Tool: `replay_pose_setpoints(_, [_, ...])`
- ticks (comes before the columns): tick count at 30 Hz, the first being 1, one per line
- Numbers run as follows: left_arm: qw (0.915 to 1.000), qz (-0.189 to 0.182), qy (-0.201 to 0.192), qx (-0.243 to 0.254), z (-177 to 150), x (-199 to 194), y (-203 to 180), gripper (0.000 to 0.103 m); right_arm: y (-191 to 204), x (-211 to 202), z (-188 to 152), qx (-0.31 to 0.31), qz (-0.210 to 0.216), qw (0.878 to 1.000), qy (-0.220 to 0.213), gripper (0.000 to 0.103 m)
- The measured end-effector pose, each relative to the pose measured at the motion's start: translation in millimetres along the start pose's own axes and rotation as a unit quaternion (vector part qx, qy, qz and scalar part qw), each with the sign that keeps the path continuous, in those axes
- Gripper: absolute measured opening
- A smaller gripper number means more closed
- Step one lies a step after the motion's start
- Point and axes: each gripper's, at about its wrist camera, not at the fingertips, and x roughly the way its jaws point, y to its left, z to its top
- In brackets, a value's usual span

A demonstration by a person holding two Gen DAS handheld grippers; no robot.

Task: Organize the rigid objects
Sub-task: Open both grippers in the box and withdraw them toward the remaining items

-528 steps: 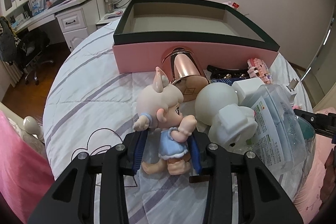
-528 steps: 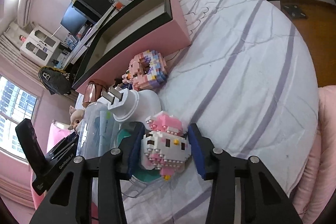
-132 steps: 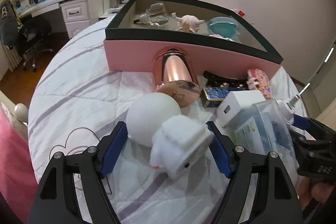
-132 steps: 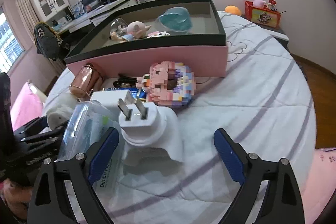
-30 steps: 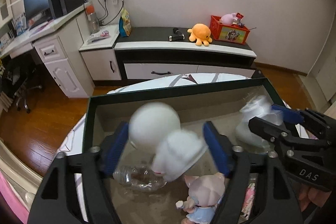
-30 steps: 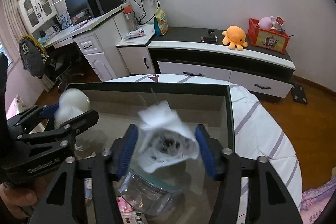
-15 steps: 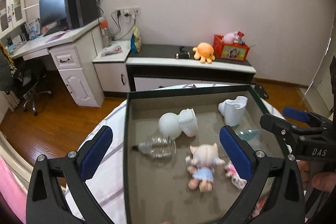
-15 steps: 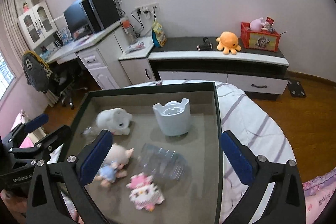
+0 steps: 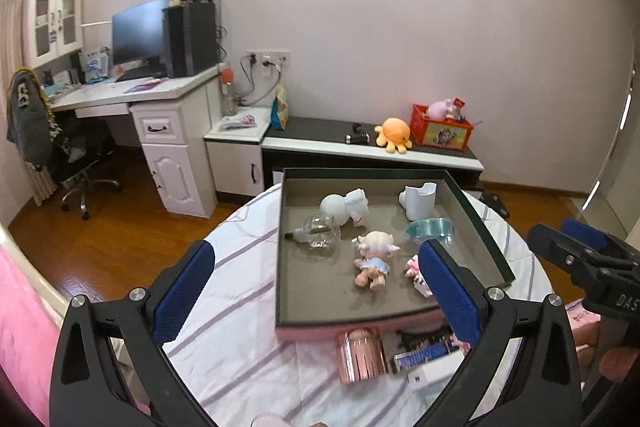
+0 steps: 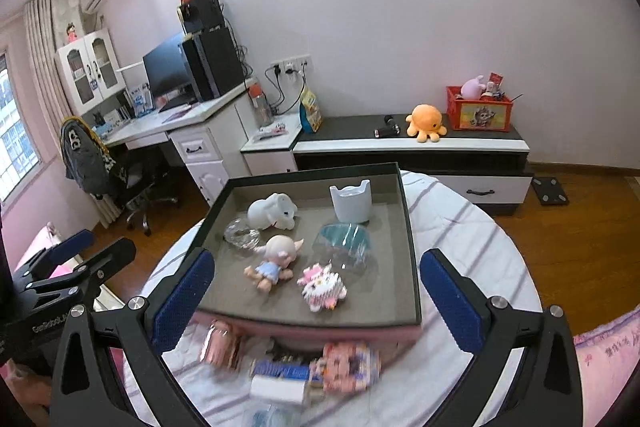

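The pink box with a dark rim sits on the striped round table. It holds a white round toy, a white charger, a clear bottle, a doll in blue, a teal-lidded clear case and a pink block kitty. In front of the box lie a rose-gold cup, a blue pack and a pink block donut. My left gripper and my right gripper are both wide open and empty, high above the table.
A white adapter lies near the table's front edge. A desk with monitor and office chair stand on the left, a low cabinet with an orange plush behind the table. Pink bedding is at the lower left.
Both grippers have pulled back and up from the box, which now looks smaller and farther. The items in front of the box have come into view.
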Motion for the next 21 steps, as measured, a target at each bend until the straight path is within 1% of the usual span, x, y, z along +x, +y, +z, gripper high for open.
replay_pose_setpoints(5, [0.9999,0.011,-0.013,-0.001,-19.9,-30.6,-0.2,0.103,7.8,-38.6,-21.2,-0.006,-0.022,0.999,-0.024,0.103])
replay_pose_setpoints(9, [1.0000,0.005,-0.007,-0.005,-41.7,-45.6,-3.5,0.103,15.8,-61.3,-39.4,-0.016,-0.037,0.999,-0.034,0.103])
replay_pose_setpoints(16, [0.9996,-0.005,0.019,-0.020,-79.3,-59.5,-6.0,0.103,15.1,-82.5,-69.5,-0.014,-0.042,0.998,-0.032,0.103])
replay_pose_setpoints(21, [0.9996,0.002,0.019,-0.022,-93.3,-66.5,-4.5,0.103,14.2,-89.2,-82.4,-0.013,-0.045,0.998,-0.029,0.103])
